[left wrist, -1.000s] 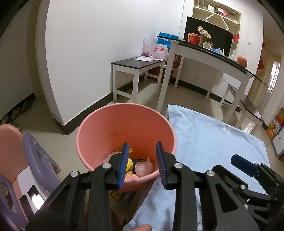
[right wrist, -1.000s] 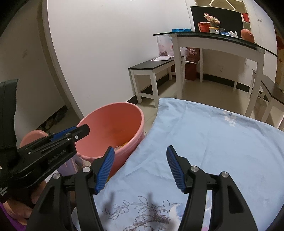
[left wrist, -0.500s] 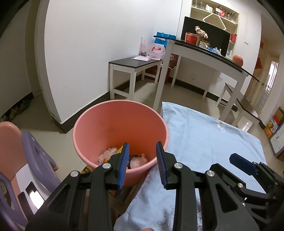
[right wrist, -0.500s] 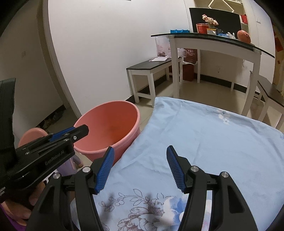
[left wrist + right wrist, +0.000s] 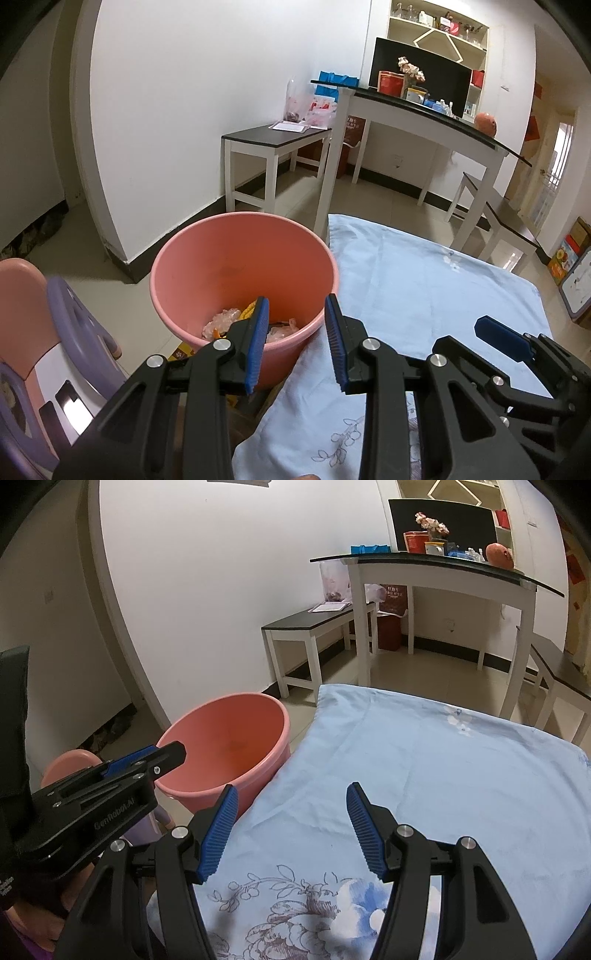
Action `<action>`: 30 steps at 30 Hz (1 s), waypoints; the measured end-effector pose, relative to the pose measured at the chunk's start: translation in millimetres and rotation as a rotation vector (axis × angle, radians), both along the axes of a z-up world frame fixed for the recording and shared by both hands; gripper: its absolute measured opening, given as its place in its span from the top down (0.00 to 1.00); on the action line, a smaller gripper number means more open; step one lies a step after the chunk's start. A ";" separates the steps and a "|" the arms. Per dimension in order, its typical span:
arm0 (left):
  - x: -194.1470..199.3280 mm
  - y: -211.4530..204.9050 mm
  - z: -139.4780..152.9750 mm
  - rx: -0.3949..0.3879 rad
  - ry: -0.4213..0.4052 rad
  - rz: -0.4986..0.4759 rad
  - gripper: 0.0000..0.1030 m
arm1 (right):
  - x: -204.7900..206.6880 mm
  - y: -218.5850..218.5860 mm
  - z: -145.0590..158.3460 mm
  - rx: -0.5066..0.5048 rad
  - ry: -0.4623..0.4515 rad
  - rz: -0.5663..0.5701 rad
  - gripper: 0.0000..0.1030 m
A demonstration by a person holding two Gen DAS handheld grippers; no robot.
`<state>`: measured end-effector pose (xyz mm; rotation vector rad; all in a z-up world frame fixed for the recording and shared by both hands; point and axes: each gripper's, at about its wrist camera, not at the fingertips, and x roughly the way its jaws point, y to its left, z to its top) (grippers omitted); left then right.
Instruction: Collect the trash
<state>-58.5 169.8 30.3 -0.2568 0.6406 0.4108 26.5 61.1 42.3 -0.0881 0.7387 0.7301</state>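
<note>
While hovering above the near rim of the bucket, left gripper (image 5: 297, 343) parted by a modest gap, nothing between the blue ribbed pads (image 5: 257, 341). Right gripper (image 5: 291, 830) spread wider, likewise empty, hanging over the pale blue cloth (image 5: 424, 775) with its printed flowers. Seen in each other's cameras too: the right one low at the right edge of the left view, the left one reaching in from the left side of the right view, its tip in front of the bucket's rim.

Just past the left pads, the pink bucket (image 5: 240, 258) standing on the tiled floor, pressed close against the cloth's left edge. Down at its bottom, trash (image 5: 236, 321): crumpled clear plastic and yellow scraps, partly hidden behind the left finger. Cloth surface bare of litter where visible.

Left of the bucket, a pink-and-purple plastic chair (image 5: 70, 332). Farther off, a low white bench (image 5: 273, 147) with a dark top along the white wall, then a taller dark-topped table (image 5: 424, 118) crowded with small items, too small to identify.
</note>
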 end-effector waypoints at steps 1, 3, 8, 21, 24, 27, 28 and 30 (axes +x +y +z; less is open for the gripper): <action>-0.3 -1.4 0.3 0.002 0.000 -0.001 0.70 | -0.2 -0.8 0.5 0.002 -0.001 0.000 0.41; -0.9 -3.0 1.1 0.008 -0.001 -0.003 0.70 | -0.8 -2.3 1.3 0.006 -0.002 -0.001 0.41; -1.6 -5.3 2.0 0.009 -0.003 -0.001 0.70 | -2.2 -4.0 1.5 0.008 0.000 0.000 0.41; -2.8 -7.5 4.8 0.016 -0.003 -0.007 0.70 | 0.2 -11.7 5.5 0.030 0.002 -0.025 0.41; -2.3 -7.9 5.2 0.016 -0.002 -0.008 0.70 | 1.1 -12.3 5.9 0.032 0.003 -0.028 0.41; -2.4 -8.4 5.2 0.017 -0.001 -0.007 0.70 | 2.3 -12.4 6.1 0.032 0.003 -0.031 0.41; -2.3 -8.3 5.1 0.017 -0.002 -0.008 0.70 | 2.9 -12.4 6.1 0.031 0.003 -0.031 0.41; -2.2 -8.7 5.2 0.019 -0.001 -0.008 0.70 | 3.8 -12.3 5.8 0.030 0.004 -0.032 0.41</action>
